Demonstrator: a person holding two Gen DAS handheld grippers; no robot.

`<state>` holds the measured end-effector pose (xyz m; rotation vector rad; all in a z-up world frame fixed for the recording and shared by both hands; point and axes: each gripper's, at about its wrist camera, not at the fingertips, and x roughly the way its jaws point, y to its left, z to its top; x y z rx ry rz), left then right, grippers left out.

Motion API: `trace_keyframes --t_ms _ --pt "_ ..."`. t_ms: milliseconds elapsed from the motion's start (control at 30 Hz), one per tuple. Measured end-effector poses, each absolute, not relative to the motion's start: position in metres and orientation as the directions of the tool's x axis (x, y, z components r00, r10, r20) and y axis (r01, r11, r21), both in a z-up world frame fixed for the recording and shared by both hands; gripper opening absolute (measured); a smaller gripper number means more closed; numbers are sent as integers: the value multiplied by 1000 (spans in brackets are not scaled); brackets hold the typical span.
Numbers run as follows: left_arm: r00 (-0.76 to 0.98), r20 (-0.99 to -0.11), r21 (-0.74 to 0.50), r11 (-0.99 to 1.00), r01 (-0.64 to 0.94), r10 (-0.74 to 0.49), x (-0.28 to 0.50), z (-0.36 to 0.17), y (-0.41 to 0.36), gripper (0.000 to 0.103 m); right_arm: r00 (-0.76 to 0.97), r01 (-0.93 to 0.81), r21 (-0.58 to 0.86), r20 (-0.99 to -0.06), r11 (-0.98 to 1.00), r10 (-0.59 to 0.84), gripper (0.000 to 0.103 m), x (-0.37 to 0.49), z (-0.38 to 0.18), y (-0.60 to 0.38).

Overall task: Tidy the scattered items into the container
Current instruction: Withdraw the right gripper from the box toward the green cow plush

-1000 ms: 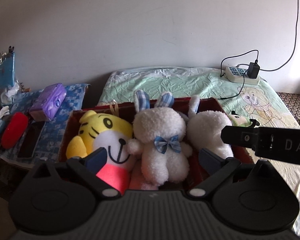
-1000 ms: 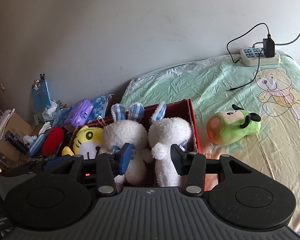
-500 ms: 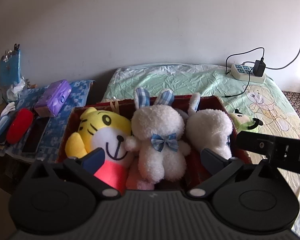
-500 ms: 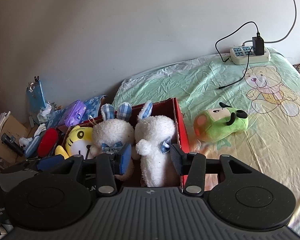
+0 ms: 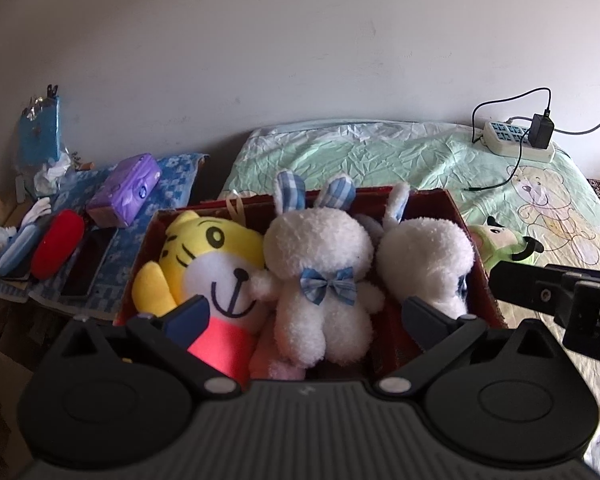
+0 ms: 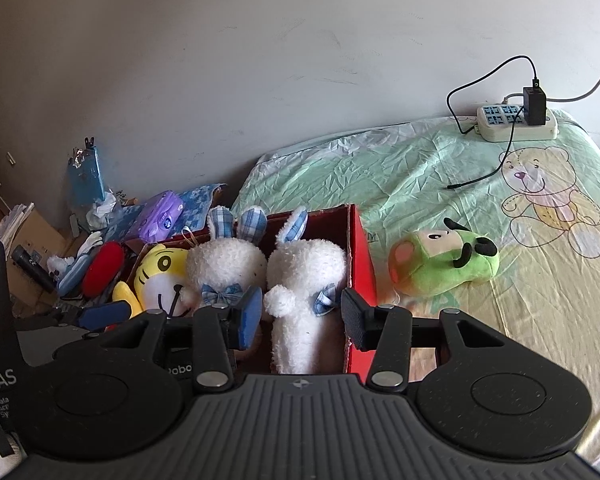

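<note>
A red box [image 5: 466, 220] [image 6: 358, 240] on the bed holds a yellow tiger plush [image 5: 208, 264] [image 6: 156, 276] and two white rabbits [image 5: 320, 272] [image 6: 224, 264], [image 5: 424, 260] [image 6: 304, 280]. A green plush [image 6: 448, 264] [image 5: 500, 244] lies on the sheet just right of the box. My left gripper [image 5: 304, 316] is open above the box's near side, nothing between its fingers. My right gripper [image 6: 298, 316] is open too, its jaws either side of the right rabbit without gripping it. Its body shows in the left wrist view at the right edge.
A power strip [image 6: 516, 120] with a plugged charger and a loose black cable [image 6: 484, 176] lies at the bed's far right. Left of the bed, a blue cloth carries a purple pack [image 5: 124, 188], a red case [image 5: 58, 240] and a dark phone [image 5: 86, 268]. A wall stands behind.
Both grippers have pulled back and risen from the box. The right gripper has opened wider and let the right rabbit go into the box. The green plush lies unmoved.
</note>
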<state>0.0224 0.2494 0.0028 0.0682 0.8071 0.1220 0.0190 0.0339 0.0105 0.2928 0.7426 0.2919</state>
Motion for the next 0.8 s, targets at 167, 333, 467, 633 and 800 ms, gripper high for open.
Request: trace_keyframes --t_ms 167,333,467,633,800 --pt "692 -700 143 985 -102 173 23 7 237 102 689 -169 377 -616 911 382 48 24 9 22" --pt "695 -697 151 983 -102 179 25 13 224 102 689 -165 389 -612 906 388 48 29 9 5" --pt "696 -704 132 989 -71 144 28 16 210 102 693 -133 399 -618 907 373 48 33 5 -14" --pt "712 -700 91 996 2 62 28 19 184 102 694 -70 433 -626 899 356 48 35 -2 -46" --pt "725 -689 55 996 74 -16 29 18 154 102 710 -14 438 -629 899 317 49 31 -5 -78"
